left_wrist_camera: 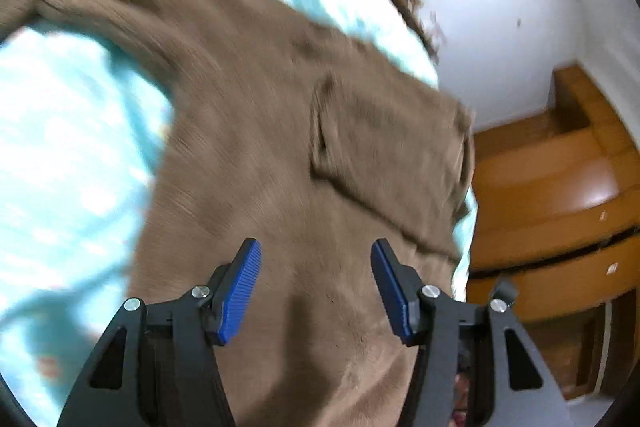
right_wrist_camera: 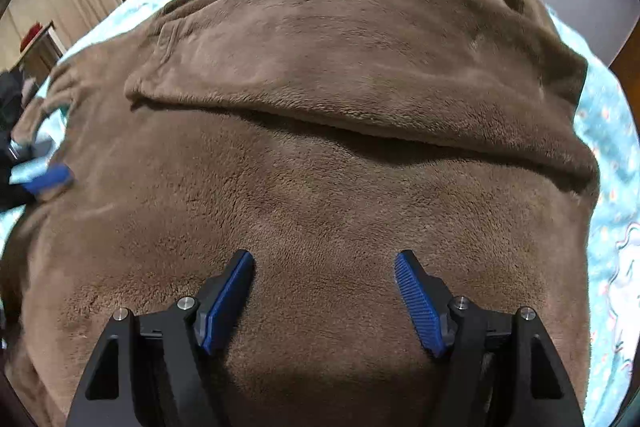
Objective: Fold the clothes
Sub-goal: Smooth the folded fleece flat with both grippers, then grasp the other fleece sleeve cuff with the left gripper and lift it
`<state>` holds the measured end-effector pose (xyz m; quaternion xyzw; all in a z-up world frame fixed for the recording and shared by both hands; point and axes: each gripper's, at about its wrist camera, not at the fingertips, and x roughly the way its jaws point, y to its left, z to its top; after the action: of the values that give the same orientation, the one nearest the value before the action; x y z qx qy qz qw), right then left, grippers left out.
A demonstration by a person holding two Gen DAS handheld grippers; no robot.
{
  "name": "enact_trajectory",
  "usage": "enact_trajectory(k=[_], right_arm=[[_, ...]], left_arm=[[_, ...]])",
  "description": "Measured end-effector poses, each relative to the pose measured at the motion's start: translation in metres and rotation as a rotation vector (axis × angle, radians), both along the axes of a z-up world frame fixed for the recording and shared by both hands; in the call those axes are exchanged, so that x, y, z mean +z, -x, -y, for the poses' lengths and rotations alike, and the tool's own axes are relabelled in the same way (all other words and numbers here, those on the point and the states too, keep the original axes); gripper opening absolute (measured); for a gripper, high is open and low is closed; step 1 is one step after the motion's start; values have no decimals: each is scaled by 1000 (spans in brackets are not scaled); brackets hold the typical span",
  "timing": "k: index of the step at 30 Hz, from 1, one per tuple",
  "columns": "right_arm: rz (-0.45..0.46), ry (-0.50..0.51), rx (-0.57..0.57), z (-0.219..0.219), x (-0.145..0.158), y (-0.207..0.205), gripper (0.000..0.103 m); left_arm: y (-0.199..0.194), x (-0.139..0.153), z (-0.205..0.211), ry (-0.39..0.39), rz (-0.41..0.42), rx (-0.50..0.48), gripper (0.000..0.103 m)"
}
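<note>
**Brown fleece spread on the bed, both grippers open above it**

The brown fleece garment lies on the bed with the light blue sheet. It covers most of the bed in the right wrist view, and the sheet shows only along the bed's edges.

The right gripper is right over the middle of the cloth. Its jaws stand wide apart and hold nothing. Straight ahead of it, one flap of the cloth lies folded over the rest. The flap's edge runs from side to side, across the way the gripper points.

The left gripper is also spread open and holding nothing. It is near the left side edge of the cloth, and the bed's edge and a wooden cabinet lie just past it. Its view is blurry. From there the cloth runs long, away toward the far end of the bed.

The cloth looks soft, thick and fuzzy. It would likely sag and slip when lifted.

I think the right gripper is nearer to the flap's edge.
</note>
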<state>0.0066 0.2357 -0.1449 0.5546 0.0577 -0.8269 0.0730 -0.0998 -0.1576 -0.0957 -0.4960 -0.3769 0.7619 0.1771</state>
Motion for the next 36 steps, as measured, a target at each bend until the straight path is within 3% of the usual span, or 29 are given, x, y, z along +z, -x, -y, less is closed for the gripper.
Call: enact_trajectory(k=[4,9,16,24,32,33,36], right_arm=[[1,8,-4,-2,-2,2,76],[2,10,-7,-4,-4,4,76],[6,4,-11,-6,-7,10,77],[11,-5,-15,-9,-12,18,78],[13,-11,-18,-13,-16,29,79],[14,-12,-19,-14,-17,30,79],[14,-13,-20,-16,-19,34,79]], left_arm=[[-9,17,77,-27,-51,208,61],[-22,13,174,-37,-60,471,61],[-25,-7,270,10,-20,703,62],[-11,-39,327,29,51,848,71],[12,-60,352,1,61,855,71],[15,-60,353,5,57,853,66],[22,-61,355,7,76,849,34]])
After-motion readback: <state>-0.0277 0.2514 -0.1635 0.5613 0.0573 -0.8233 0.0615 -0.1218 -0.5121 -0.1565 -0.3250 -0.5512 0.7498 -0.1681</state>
